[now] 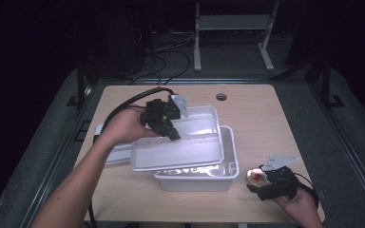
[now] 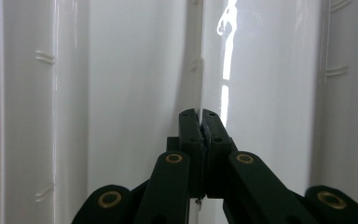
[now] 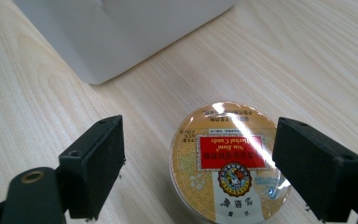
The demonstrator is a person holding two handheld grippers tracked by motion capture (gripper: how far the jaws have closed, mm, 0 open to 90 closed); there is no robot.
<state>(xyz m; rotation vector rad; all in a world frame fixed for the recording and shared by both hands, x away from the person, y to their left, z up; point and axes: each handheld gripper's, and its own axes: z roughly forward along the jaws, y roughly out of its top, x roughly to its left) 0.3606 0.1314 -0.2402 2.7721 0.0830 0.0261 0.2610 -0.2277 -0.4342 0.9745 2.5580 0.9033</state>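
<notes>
A white plastic bin [image 1: 197, 180] stands on the wooden table [image 1: 261, 123]. A white lid [image 1: 180, 151] hangs tilted over the bin, and my left gripper [image 1: 173, 134] is shut on its rim. In the left gripper view the black jaws [image 2: 200, 116] pinch a thin white edge of the lid [image 2: 135, 84]. A round candy tin [image 1: 256, 176] with a gold and red label stands just right of the bin. My right gripper [image 1: 262, 184] is open, its jaws on either side of the tin [image 3: 228, 158] with gaps on both sides.
Another flat white plastic piece [image 1: 116, 154] lies under the lid at the left. A round cable hole [image 1: 221, 97] sits near the table's far edge. A corner of the bin [image 3: 121, 42] is close ahead of the right gripper [image 3: 205, 163]. A metal frame [image 1: 233, 28] stands beyond the table.
</notes>
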